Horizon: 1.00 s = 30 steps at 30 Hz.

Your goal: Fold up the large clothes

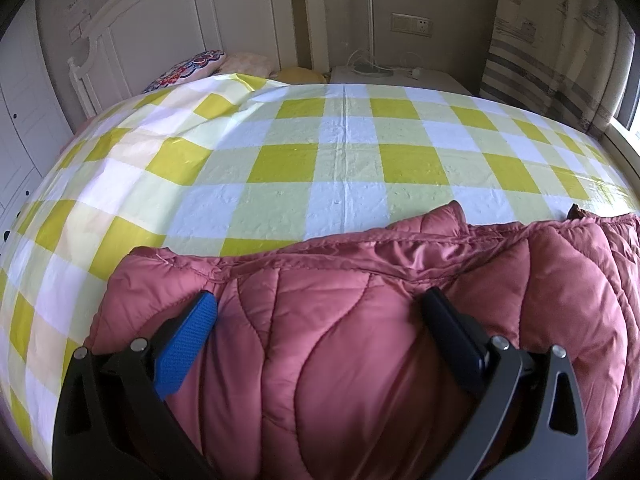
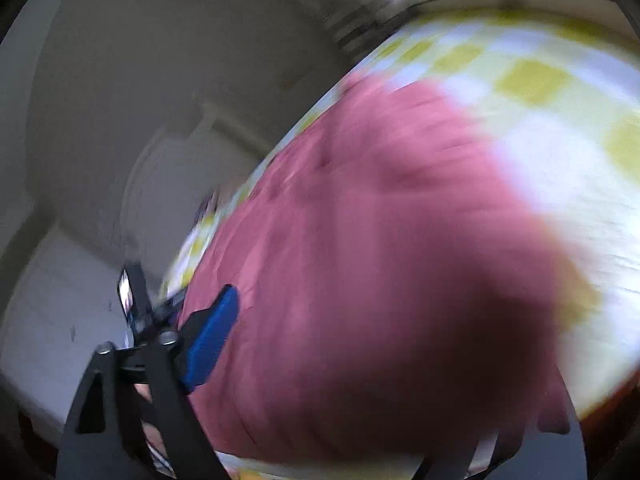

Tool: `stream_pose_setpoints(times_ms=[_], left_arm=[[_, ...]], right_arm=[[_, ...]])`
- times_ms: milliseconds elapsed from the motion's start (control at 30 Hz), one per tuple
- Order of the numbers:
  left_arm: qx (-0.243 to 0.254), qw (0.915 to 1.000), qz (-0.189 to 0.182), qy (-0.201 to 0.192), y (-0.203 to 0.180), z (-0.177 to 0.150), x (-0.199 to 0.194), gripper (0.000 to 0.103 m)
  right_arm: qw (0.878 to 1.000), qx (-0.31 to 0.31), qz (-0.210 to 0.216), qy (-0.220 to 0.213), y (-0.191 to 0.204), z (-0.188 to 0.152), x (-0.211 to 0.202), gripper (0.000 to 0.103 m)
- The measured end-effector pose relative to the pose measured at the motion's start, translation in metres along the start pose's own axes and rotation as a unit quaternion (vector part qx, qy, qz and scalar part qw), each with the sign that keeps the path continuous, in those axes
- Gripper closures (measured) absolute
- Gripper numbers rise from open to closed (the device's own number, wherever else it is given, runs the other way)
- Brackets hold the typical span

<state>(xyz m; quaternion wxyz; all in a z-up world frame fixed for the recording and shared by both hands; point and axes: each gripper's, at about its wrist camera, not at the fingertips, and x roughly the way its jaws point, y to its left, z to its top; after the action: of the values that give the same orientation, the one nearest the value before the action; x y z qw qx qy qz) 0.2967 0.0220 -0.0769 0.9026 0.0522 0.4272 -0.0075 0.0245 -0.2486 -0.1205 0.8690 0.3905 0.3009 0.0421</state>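
A quilted pink jacket [image 1: 360,340] is spread on a bed covered by a yellow-and-white checked sheet [image 1: 304,148]. In the left wrist view the left tool [image 1: 320,312] is seen with its jaws set wide, a blue pad [image 1: 188,340] on one finger and a dark finger [image 1: 456,340] on the other. A broad bulge of the jacket fills the space between them, and both fingers lie against the padded cloth; whether the cloth is actually pinched cannot be told. The jacket's stitched edge runs just ahead of the fingertips, and bare sheet stretches beyond it to the pillows [image 1: 192,70], a white headboard [image 1: 168,20] and a small white nightstand [image 1: 396,74] far ahead.

The right wrist view is heavily blurred. The right tool [image 2: 360,320] is shown only in part: its blue-padded finger [image 2: 212,340] is visible at one side, while the opposite finger is lost behind a dark fold of pink cloth [image 2: 360,240]. The jacket fills the space directly ahead of this tool and reaches right up to the camera; the blue pad appears to lie at the cloth's edge. The jaws stand wide, but a grip on the cloth cannot be confirmed. Checked sheet is seen beyond the jacket.
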Motion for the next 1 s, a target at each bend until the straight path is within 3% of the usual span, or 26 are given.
stream_pose_setpoints(times_ms=[67,133,200,300,367,433,567,700,767,833,900,1000], left_arm=[[0.000,1.0000,0.000,0.000,0.000,0.000,0.000,0.002],[-0.006,1.0000,0.004,-0.001,0.002,0.000,-0.001,0.002],[-0.017,0.9998,0.009,-0.002,0.005,0.000,-0.001,0.002],[-0.023,0.9997,0.013,-0.004,0.006,0.000,-0.003,0.002],[-0.015,0.9996,0.021,-0.007,0.003,0.001,-0.003,0.002],[-0.006,0.9995,0.027,-0.013,-0.001,0.001,-0.005,0.003],[0.025,0.9986,0.002,-0.047,-0.018,0.007,-0.015,0.004],[0.000,0.9962,-0.022,-0.084,-0.031,0.038,-0.035,0.006],[-0.028,0.9939,-0.066,-0.084,-0.041,0.056,-0.062,0.005],[-0.018,0.9916,-0.096,-0.084,-0.058,0.062,-0.088,0.004],[0.031,0.9914,-0.076,-0.102,-0.089,0.048,-0.113,0.002],[0.104,0.9889,-0.008,-0.105,-0.127,0.020,-0.100,0.002]], right_arm=[[0.999,-0.032,-0.015,0.014,0.020,-0.002,0.022,0.015],[1.000,-0.019,-0.011,-0.016,0.022,0.004,0.025,0.017],[0.998,0.040,0.018,-0.043,0.001,0.014,0.020,0.029],[0.993,0.079,0.071,-0.046,-0.016,0.023,0.015,0.031],[0.994,0.067,0.067,-0.049,-0.016,0.022,0.014,0.064],[0.994,0.017,0.067,-0.083,-0.005,0.013,-0.002,0.069],[0.980,-0.113,0.039,-0.156,0.029,-0.008,-0.053,0.071],[0.965,-0.169,-0.013,-0.200,0.048,-0.022,-0.074,0.071],[0.955,-0.195,-0.034,-0.221,0.057,-0.028,-0.081,0.071],[0.950,-0.212,-0.041,-0.227,0.064,-0.031,-0.085,0.071],[0.947,-0.222,-0.042,-0.229,0.068,-0.041,-0.086,0.071],[0.944,-0.233,-0.044,-0.230,0.076,-0.045,-0.079,0.071]])
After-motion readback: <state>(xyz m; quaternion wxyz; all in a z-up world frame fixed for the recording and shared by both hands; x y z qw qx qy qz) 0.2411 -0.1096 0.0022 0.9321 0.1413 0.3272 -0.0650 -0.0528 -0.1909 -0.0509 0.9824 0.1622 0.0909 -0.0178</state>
